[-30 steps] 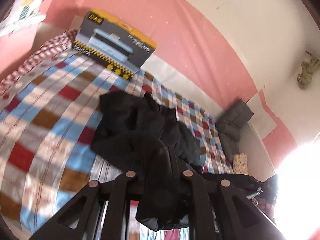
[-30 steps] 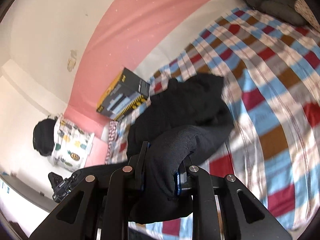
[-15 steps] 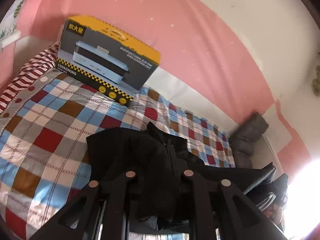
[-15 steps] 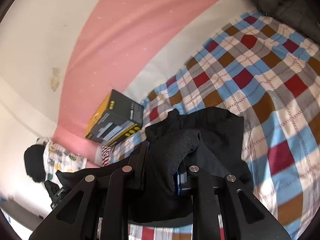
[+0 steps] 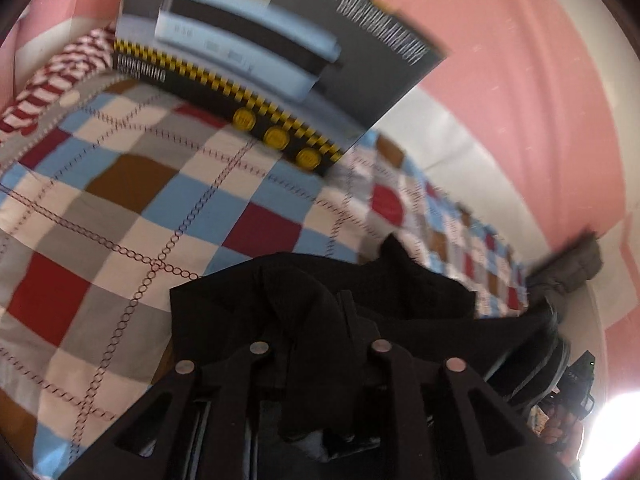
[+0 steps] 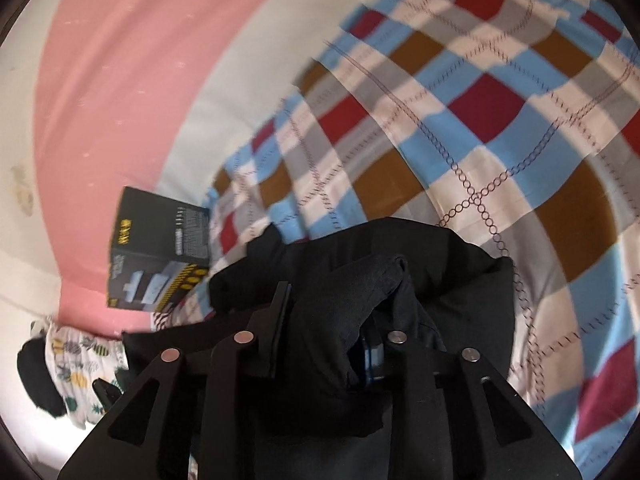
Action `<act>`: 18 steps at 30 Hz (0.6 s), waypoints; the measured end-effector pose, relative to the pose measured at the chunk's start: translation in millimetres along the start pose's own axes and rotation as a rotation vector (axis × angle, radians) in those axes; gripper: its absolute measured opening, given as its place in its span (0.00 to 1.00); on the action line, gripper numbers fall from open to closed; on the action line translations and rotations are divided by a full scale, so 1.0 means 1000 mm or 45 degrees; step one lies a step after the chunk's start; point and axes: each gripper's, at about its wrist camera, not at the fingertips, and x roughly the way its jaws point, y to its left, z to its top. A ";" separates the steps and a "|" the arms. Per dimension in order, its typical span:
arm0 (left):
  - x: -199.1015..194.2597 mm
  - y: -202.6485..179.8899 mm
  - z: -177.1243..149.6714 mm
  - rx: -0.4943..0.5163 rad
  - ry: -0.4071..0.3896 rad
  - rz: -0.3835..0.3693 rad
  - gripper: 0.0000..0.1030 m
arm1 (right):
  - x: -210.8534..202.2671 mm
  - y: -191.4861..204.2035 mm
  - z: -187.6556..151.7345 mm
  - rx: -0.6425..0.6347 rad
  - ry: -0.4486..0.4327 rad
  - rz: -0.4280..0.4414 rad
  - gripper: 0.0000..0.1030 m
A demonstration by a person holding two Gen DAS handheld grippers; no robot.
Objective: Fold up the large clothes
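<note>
Black garment (image 5: 320, 312) sits bunched between both your grippers' jaws, which have just been opening, over the checked bed (image 5: 132, 216).

**Obscured and unreadable regions, both wrist views**

Left view: the fingertips of the left gripper (image 5: 316, 320) are buried in the black fabric garment (image 5: 304, 300); whether the pads press on it cannot be told. The dark grey cardboard appliance box (image 5: 280, 40) beyond the tongs is motion-blurred, its white lettering unreadable, its top cut by the frame edge. Glare whites out the corner right of the tongs.

Right view: cloth covers the right gripper (image 6: 344, 312) between its fingers; contact unclear. The checked bedspread (image 6: 480, 120) ahead is smeared. A pineapple-print cloth (image 6: 76, 364) left of the tongs is too small to identify.
</note>
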 end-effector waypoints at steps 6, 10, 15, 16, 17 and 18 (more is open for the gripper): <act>0.018 0.002 0.008 -0.053 0.081 -0.018 0.31 | 0.014 0.002 0.006 -0.023 0.012 0.025 0.56; -0.009 0.003 0.013 -0.076 0.041 -0.173 0.54 | -0.019 0.016 0.011 -0.093 -0.105 0.137 0.72; -0.059 0.009 0.022 -0.089 -0.227 -0.216 0.87 | -0.059 0.028 0.012 -0.235 -0.277 0.076 0.72; -0.061 0.011 0.022 -0.089 -0.243 -0.202 0.88 | -0.059 0.029 0.011 -0.258 -0.278 0.053 0.72; -0.058 0.011 0.022 -0.071 -0.220 -0.166 0.88 | -0.057 0.029 0.010 -0.282 -0.267 0.022 0.72; -0.050 0.011 0.020 -0.046 -0.182 -0.121 0.88 | -0.053 0.028 0.009 -0.298 -0.254 -0.004 0.72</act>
